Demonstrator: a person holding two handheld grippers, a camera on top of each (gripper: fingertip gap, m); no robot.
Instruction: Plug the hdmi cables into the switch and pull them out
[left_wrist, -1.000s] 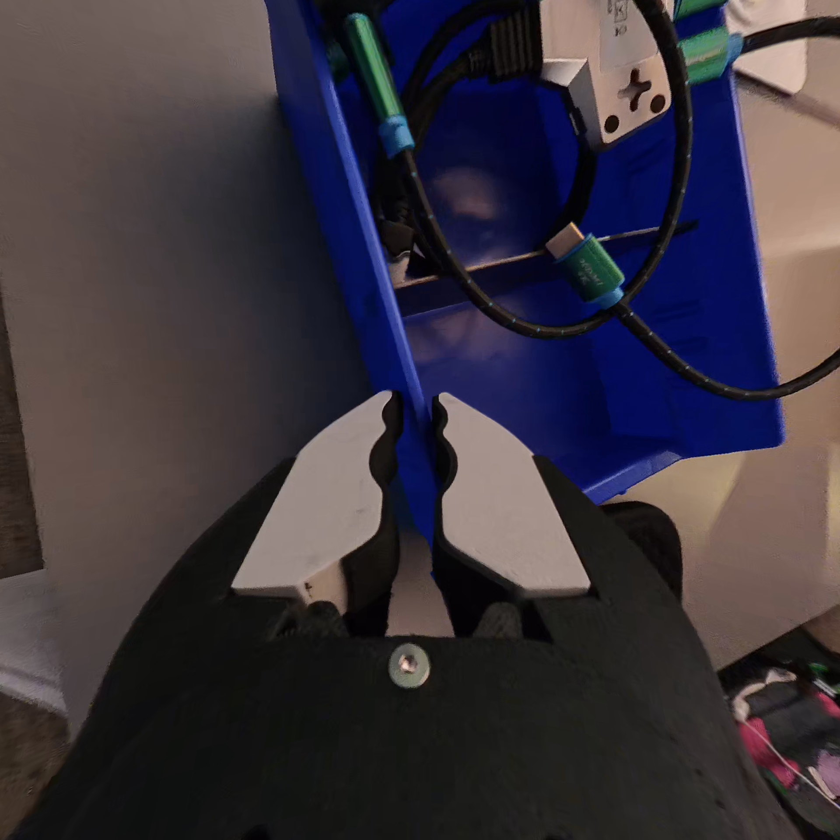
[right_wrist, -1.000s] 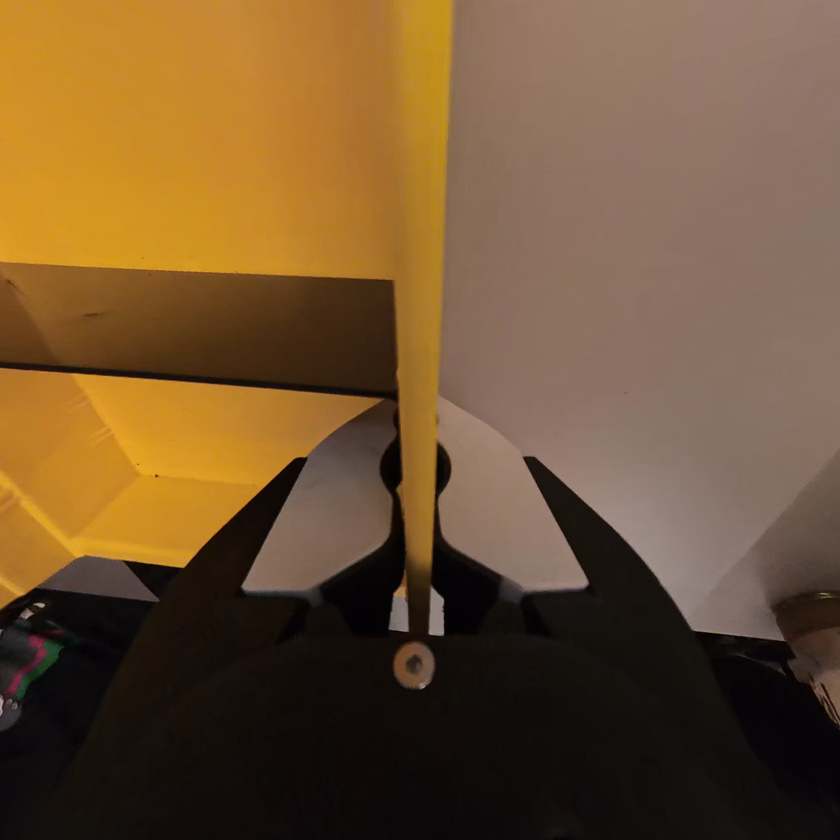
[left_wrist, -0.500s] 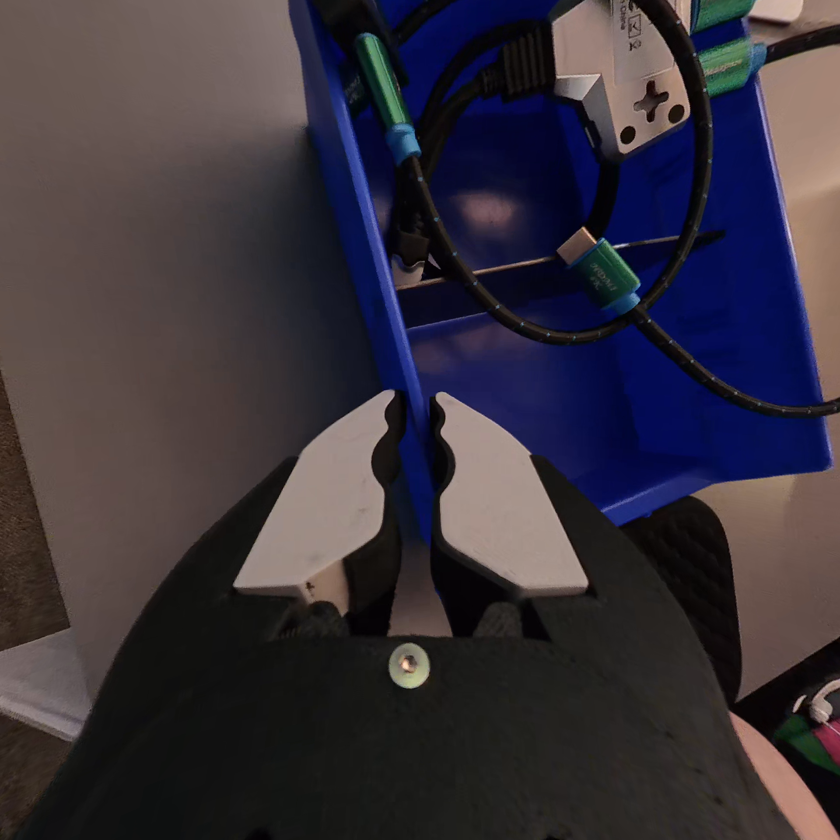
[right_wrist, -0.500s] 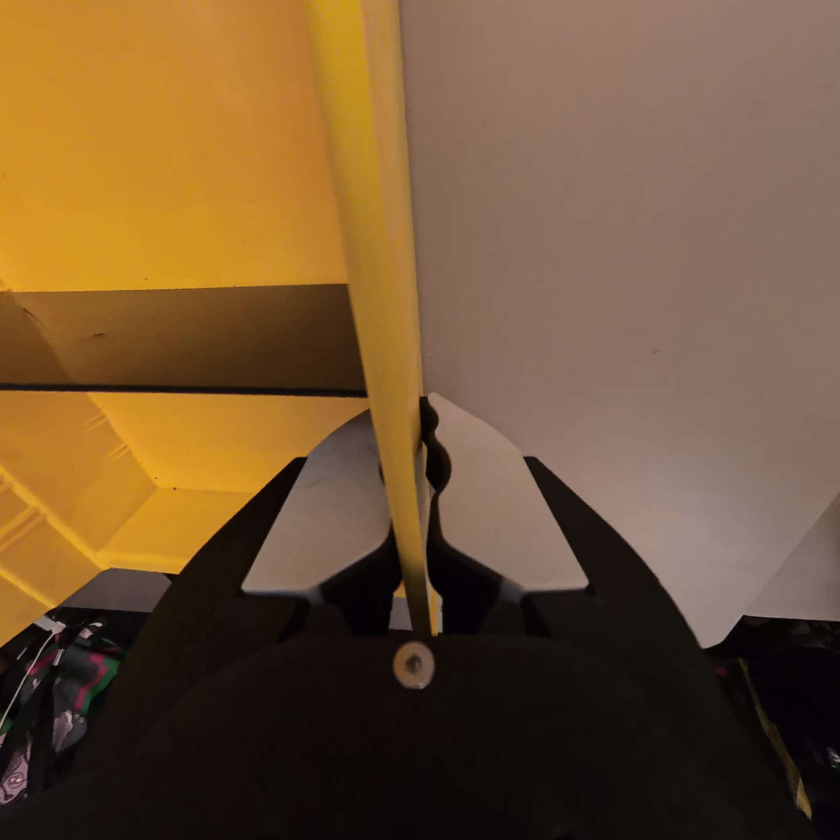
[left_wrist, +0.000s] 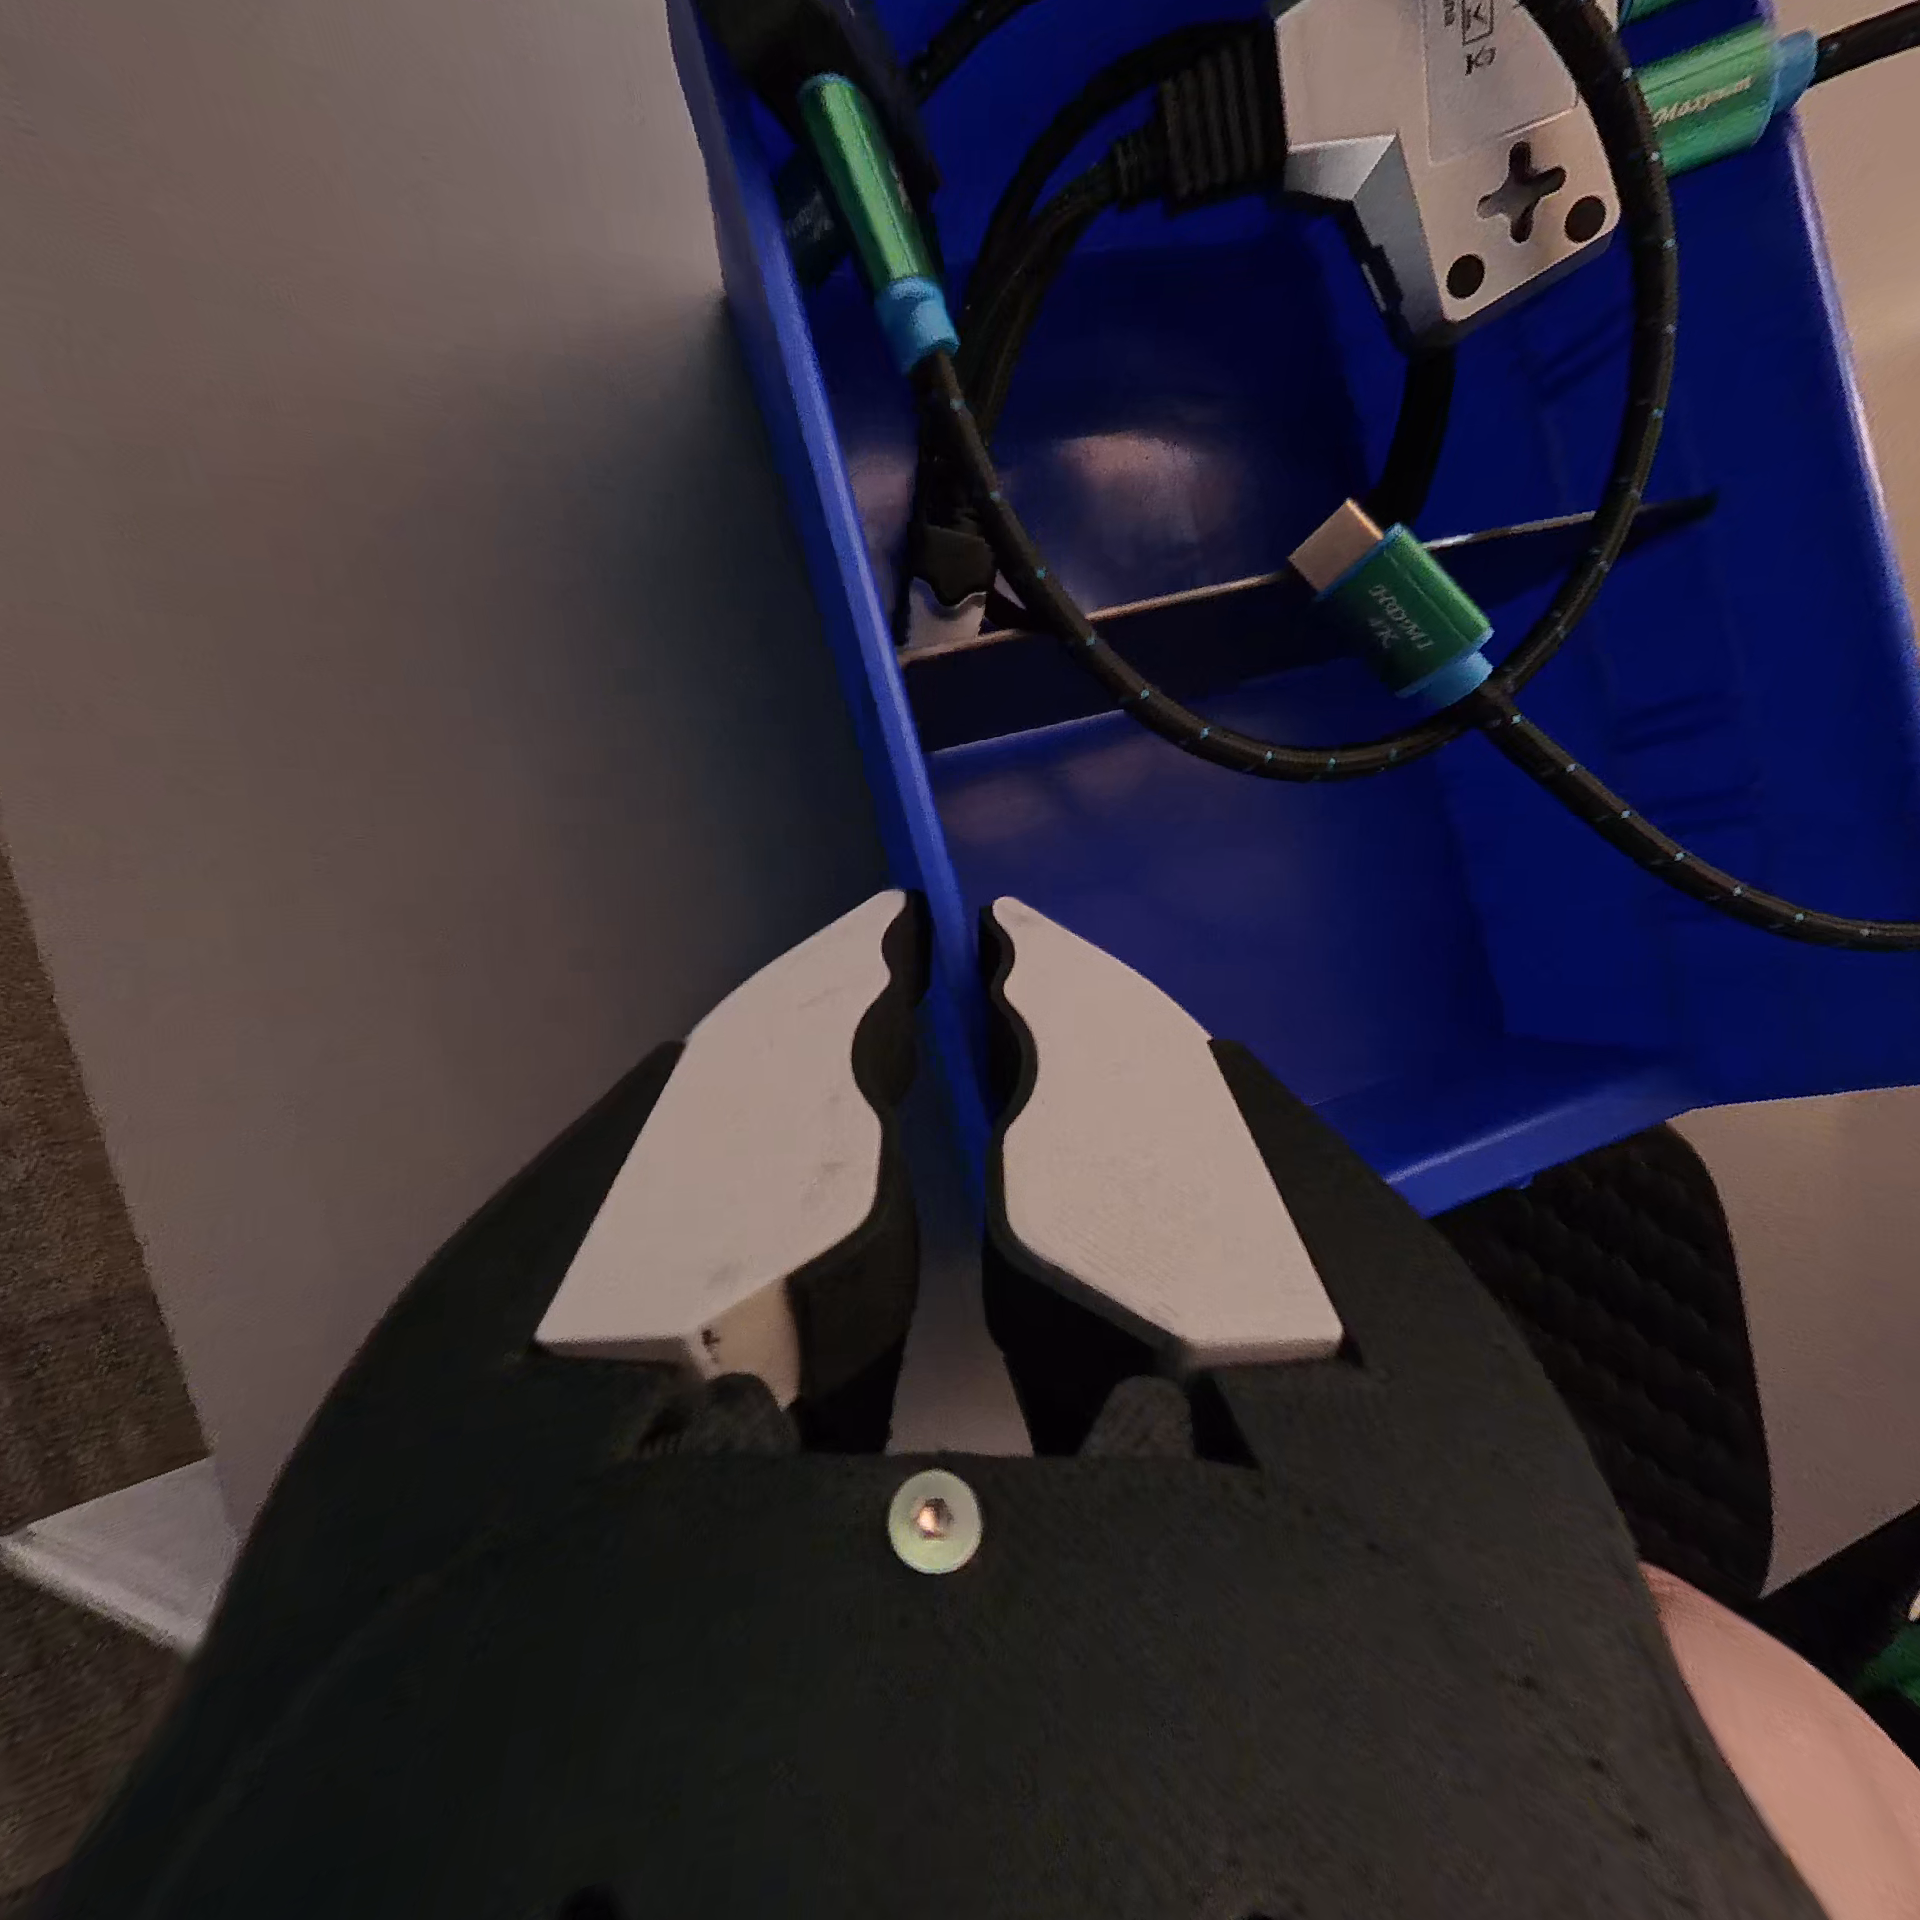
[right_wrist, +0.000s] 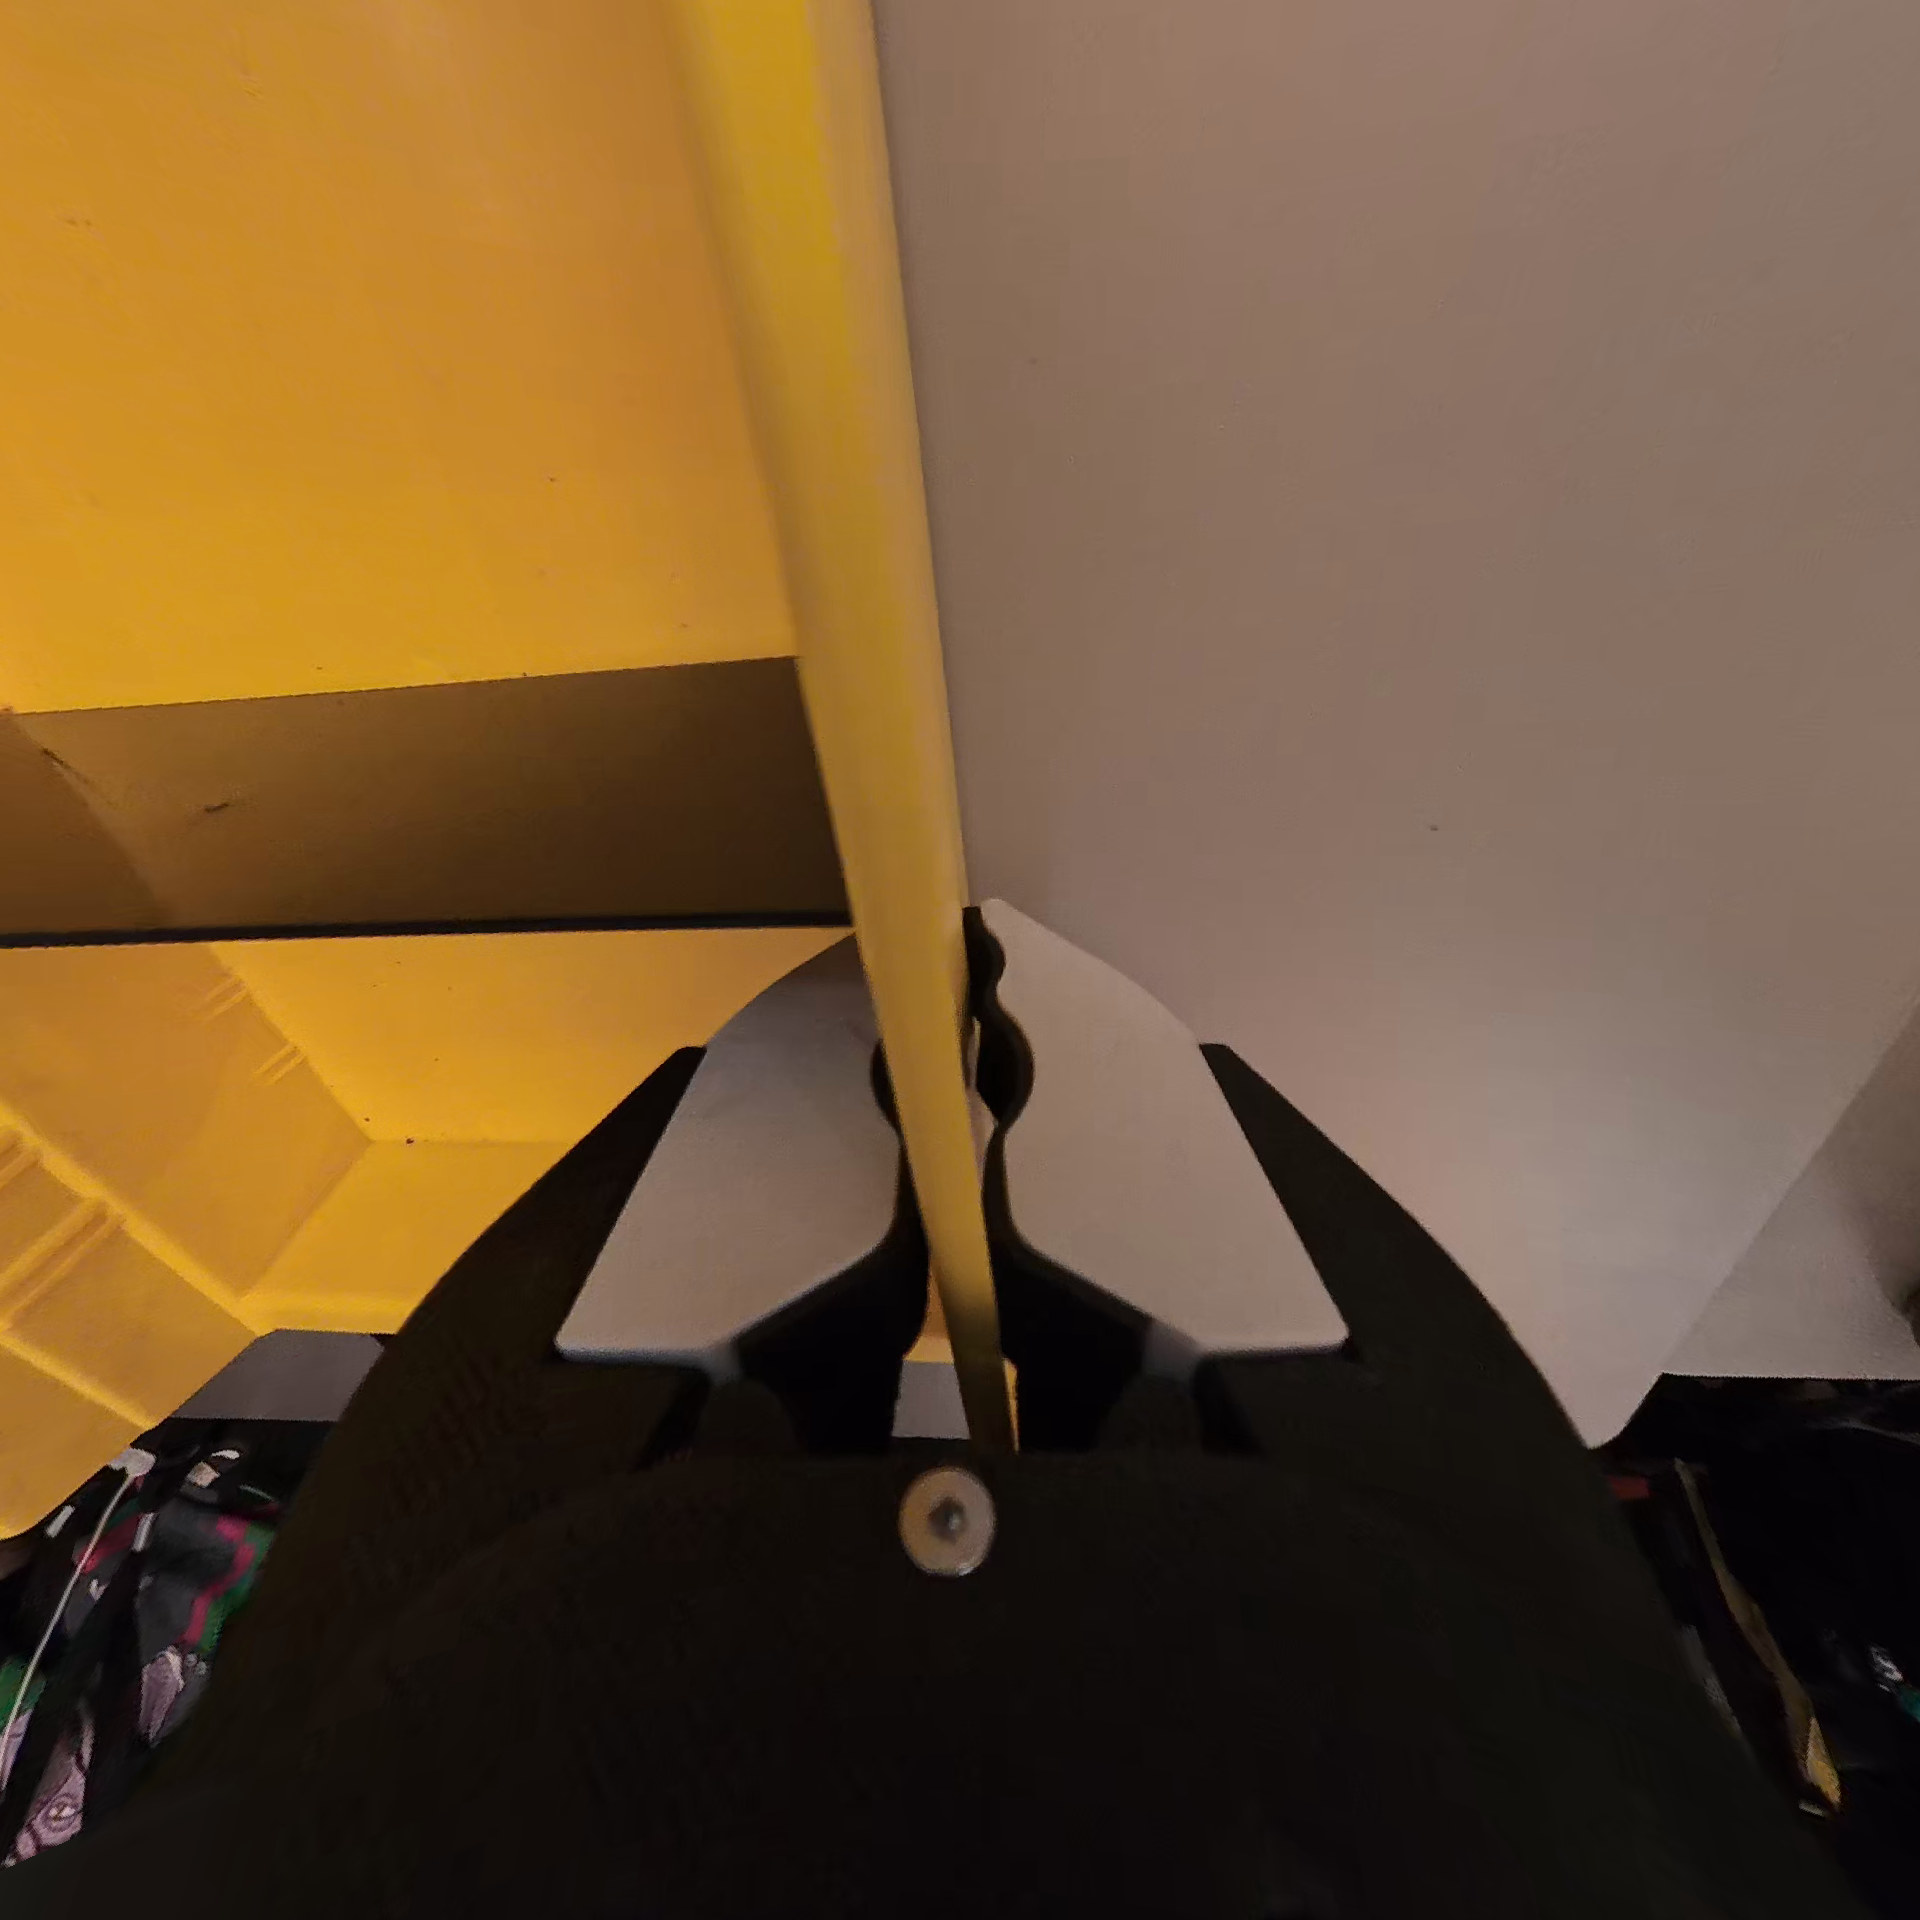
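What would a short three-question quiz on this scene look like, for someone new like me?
1. True or false: the left gripper grips the side wall of the blue bin.
2. What does the right gripper clamp? A) a cable B) the yellow bin wall C) nothing
3. Fill in: the loose green HDMI plug lies over the bin's dark ____.

Key: 1 true. 2 B. 3 divider; the grey switch sits farther back in the same bin.
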